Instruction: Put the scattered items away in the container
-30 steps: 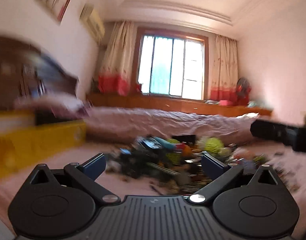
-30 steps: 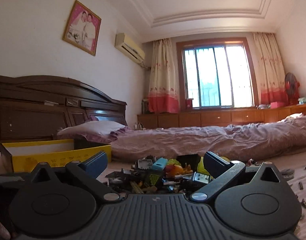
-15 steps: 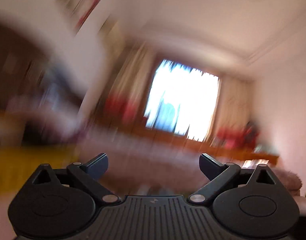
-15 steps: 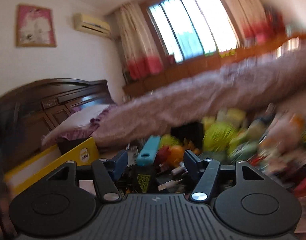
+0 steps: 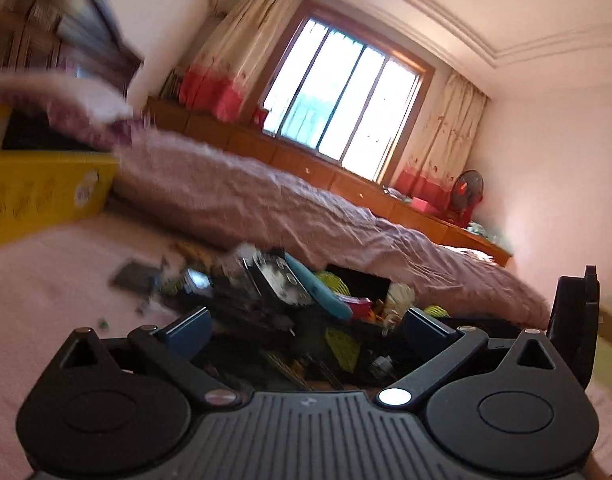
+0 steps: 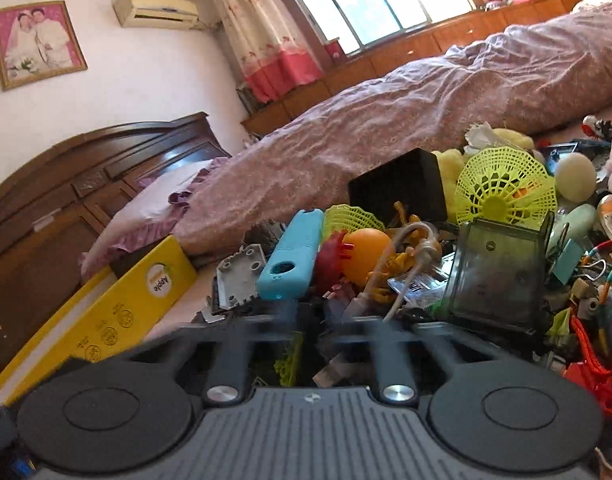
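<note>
A heap of scattered items (image 5: 289, 292) lies on the pink bed sheet: a light-blue case (image 6: 293, 256), an orange ball (image 6: 364, 252), a yellow-green shuttlecock (image 6: 502, 192), a black box (image 6: 398, 188) and a dark see-through box (image 6: 498, 276). The yellow container (image 5: 37, 196) stands at the left, open-topped (image 6: 137, 304). My left gripper (image 5: 306, 328) hangs open just over the near side of the heap, with nothing gripped. My right gripper (image 6: 310, 320) is at the heap's near edge. Its jaws are closing, blurred and almost together. I cannot make out a thing between them.
A rumpled purple quilt (image 6: 406, 120) runs behind the heap and a pillow (image 6: 161, 204) lies by the dark wooden headboard (image 6: 65, 200). Pink sheet (image 5: 45, 280) stretches between heap and container. A black tool part (image 5: 574, 320) stands at the right edge of the left wrist view.
Both views have rolled and come closer to the heap. The right gripper's jaws went from wide apart to nearly together. The left gripper's jaws stayed wide.
</note>
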Available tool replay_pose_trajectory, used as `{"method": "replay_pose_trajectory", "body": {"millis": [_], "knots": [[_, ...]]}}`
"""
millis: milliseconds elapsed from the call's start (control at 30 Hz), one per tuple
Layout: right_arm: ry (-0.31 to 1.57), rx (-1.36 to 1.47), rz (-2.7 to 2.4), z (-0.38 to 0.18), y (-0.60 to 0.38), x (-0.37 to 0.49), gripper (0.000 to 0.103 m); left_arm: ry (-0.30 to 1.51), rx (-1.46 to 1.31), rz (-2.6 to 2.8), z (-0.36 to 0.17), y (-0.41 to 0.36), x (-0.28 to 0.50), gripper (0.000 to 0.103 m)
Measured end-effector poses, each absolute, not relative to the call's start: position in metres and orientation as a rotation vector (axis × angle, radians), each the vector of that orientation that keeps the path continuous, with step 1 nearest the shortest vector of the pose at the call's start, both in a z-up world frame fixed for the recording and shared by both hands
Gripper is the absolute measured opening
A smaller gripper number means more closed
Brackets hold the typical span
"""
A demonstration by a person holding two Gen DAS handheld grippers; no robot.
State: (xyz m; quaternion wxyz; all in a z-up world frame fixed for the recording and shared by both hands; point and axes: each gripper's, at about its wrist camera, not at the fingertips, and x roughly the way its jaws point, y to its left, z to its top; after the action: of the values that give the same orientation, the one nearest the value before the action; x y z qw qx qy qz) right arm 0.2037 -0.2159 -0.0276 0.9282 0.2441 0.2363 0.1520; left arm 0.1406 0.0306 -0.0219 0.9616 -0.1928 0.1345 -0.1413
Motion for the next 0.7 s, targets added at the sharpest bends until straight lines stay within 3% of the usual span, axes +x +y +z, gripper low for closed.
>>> {"method": "replay_pose_trajectory", "body": {"millis": [133, 233, 367, 500, 567, 700], "knots": [[0.340, 0.447, 0.250, 0.008, -0.225, 0.174, 0.009, 0.332, -0.529, -0.231, -0.028, 0.043, 0.144, 0.103], [0.165, 0.229, 0.153, 0.042, -0.224, 0.141, 0.009, 0.331, -0.612, -0.118, -0.022, 0.056, 0.136, 0.103], [0.094, -0.015, 0.084, 0.046, -0.215, 0.107, 0.009, 0.331, -0.666, -0.053, -0.015, 0.054, 0.135, 0.103], [0.097, -0.699, 0.045, -0.017, -0.163, 0.078, 0.009, 0.317, -0.603, -0.047, -0.009, 0.038, 0.132, 0.103], [0.171, -0.712, 0.093, -0.043, -0.160, 0.072, 0.010, 0.275, -0.522, -0.057, -0.007, 0.028, 0.128, 0.103], [0.219, -0.564, 0.096, -0.035, -0.175, 0.075, 0.010, 0.276, -0.434, -0.048, -0.010, 0.017, 0.129, 0.103]]}}
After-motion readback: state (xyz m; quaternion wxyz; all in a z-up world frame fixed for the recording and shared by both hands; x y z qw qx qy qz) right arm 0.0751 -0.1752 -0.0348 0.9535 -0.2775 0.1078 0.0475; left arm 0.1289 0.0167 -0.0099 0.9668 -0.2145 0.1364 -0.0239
